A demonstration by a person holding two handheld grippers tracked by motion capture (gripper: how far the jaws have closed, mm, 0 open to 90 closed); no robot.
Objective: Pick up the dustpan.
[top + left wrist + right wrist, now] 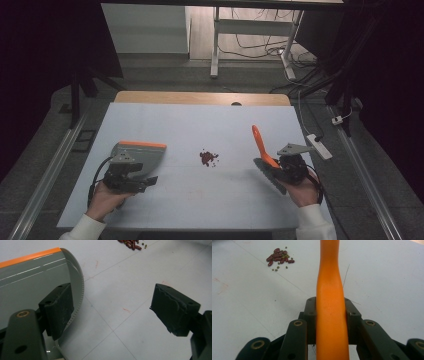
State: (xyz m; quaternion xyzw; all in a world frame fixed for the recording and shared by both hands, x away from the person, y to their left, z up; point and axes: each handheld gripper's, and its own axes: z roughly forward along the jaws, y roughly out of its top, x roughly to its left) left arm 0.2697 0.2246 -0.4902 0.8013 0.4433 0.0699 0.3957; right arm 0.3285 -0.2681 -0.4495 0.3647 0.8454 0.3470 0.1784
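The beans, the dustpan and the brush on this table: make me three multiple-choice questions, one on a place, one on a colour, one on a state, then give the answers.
1. Where does the beans pile lie on the table?
A. Inside the dustpan
B. Between the dustpan and the brush
C. At the far edge

2. What colour is the brush handle?
A. Orange
B. Blue
C. White

3. How do the jaws of the left claw stand?
A. Clamped on the brush
C. Shut on nothing
B. Wide apart, nothing gripped

Answers:
1 B: the high view shows the pile on bare table, with the dustpan to its left and the brush to its right.
2 A: the right claw is shut on an orange handle.
3 B: the left gripper view shows bare table between the jaws, the dustpan beside one.
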